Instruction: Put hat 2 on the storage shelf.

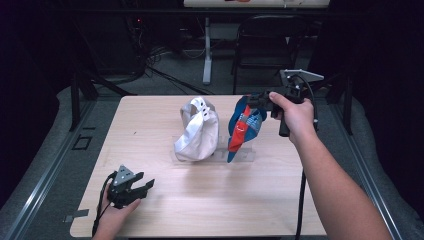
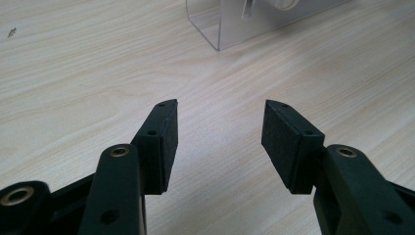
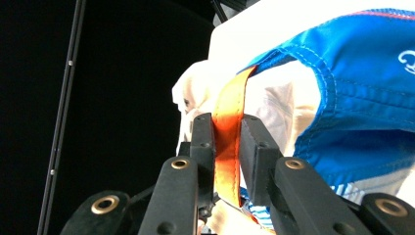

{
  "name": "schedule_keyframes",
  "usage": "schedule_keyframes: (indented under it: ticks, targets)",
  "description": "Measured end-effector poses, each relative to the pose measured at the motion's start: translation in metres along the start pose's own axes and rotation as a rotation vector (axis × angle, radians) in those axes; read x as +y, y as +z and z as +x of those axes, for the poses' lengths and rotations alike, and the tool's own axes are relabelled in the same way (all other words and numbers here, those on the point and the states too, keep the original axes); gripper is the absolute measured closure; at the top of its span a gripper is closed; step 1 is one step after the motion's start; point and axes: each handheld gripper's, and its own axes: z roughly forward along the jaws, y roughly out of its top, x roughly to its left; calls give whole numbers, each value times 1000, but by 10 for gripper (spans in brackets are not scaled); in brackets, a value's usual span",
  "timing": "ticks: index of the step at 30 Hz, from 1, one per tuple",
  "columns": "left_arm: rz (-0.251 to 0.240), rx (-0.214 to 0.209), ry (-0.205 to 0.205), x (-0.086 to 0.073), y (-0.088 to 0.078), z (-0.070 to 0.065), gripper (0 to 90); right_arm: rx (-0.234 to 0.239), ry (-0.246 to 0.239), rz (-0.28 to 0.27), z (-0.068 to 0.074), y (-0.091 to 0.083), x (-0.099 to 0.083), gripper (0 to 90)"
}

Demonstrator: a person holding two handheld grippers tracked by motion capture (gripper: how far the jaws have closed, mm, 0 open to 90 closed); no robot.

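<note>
A blue cap (image 1: 243, 127) with red and white panels hangs over a clear stand (image 1: 245, 156) at the table's middle right. My right gripper (image 1: 255, 100) is at the cap's top, shut on its orange strap (image 3: 227, 132), which runs up between the two pads. In the right gripper view the right gripper (image 3: 226, 117) has the blue cap (image 3: 352, 98) just to its right. A white cap (image 1: 197, 131) sits on the stand to the left of the blue one. My left gripper (image 1: 145, 184) rests low near the table's front left, open with nothing between its fingers (image 2: 161, 142).
The wooden table (image 1: 150, 120) has bare surface around the stand. The clear stand's corner (image 2: 230, 29) lies ahead of the left gripper. Behind the table stand a dark folding chair (image 1: 270, 45) and a white desk leg (image 1: 207, 55). Cables trail on the floor.
</note>
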Motion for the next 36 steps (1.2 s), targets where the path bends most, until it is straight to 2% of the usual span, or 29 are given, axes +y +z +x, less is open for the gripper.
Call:
schedule_keyframes:
  ticks: [6,14,20,24,33,36]
  targets:
    - [7,-5,0,0,0,0,484,-16,9,14,-10,8,-4,775]
    - [7,-7,-6,0,0,0,484,-28,3,18,-12,8,-7,772]
    - [6,-6,-10,0,0,0,484,-37,-12,10,-13,2,-8,753]
    - [-6,-5,-12,-1,1,0,484,-59,-22,2,-14,-7,-9,748]
    - [-3,-6,-13,-1,1,0,484,-60,-32,-20,-13,-18,-10,734]
    - [-5,-5,-12,-1,1,0,484,-81,-50,-20,-13,-19,-11,723]
